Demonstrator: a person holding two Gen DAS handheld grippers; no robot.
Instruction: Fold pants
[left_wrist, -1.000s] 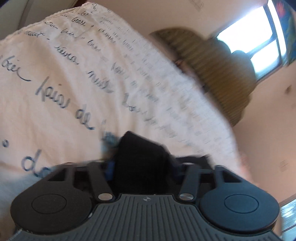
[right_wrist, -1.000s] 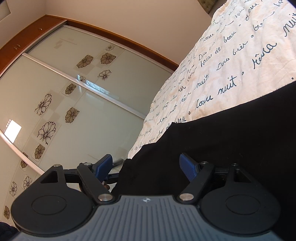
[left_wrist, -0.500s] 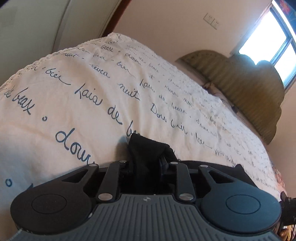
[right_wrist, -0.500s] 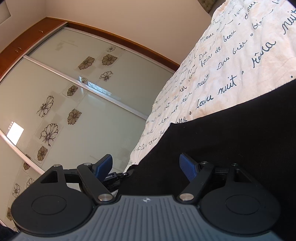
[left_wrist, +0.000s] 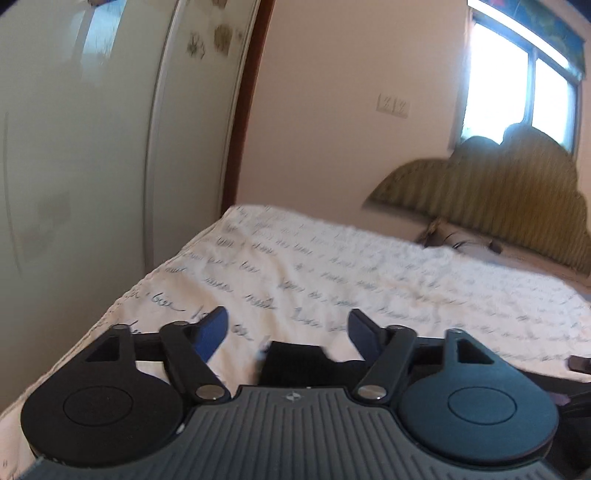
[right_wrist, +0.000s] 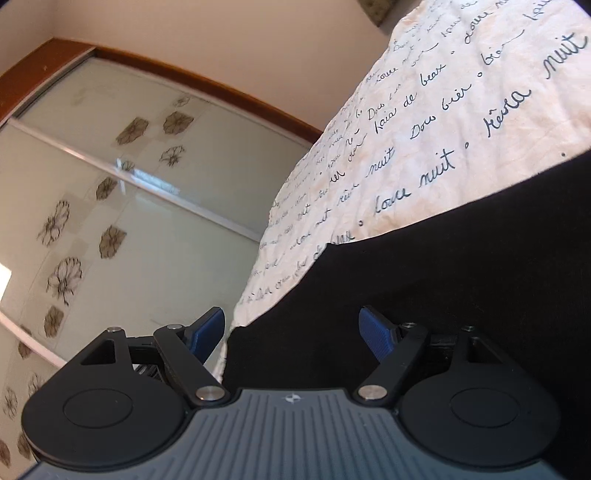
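The black pants (right_wrist: 424, 288) lie flat on a white bedspread with dark handwriting (right_wrist: 461, 92). In the right wrist view they fill the lower right, with one corner near the bed's edge. My right gripper (right_wrist: 291, 328) is open; its blue pads stand apart over that corner and grip nothing. In the left wrist view my left gripper (left_wrist: 288, 328) is open and a small bunch of the black pants (left_wrist: 291, 362) lies just below and between the fingers, resting on the bedspread (left_wrist: 332, 273).
A wardrobe with frosted sliding doors and flower prints (right_wrist: 110, 206) stands beside the bed. A striped green headboard (left_wrist: 480, 199) and a bright window (left_wrist: 517, 85) are at the far end. A dark object (left_wrist: 580, 363) lies at the right edge.
My left gripper has opened and let go of the black fabric, which now lies on the bedspread, and it has tilted up. My right gripper stays open over the pants.
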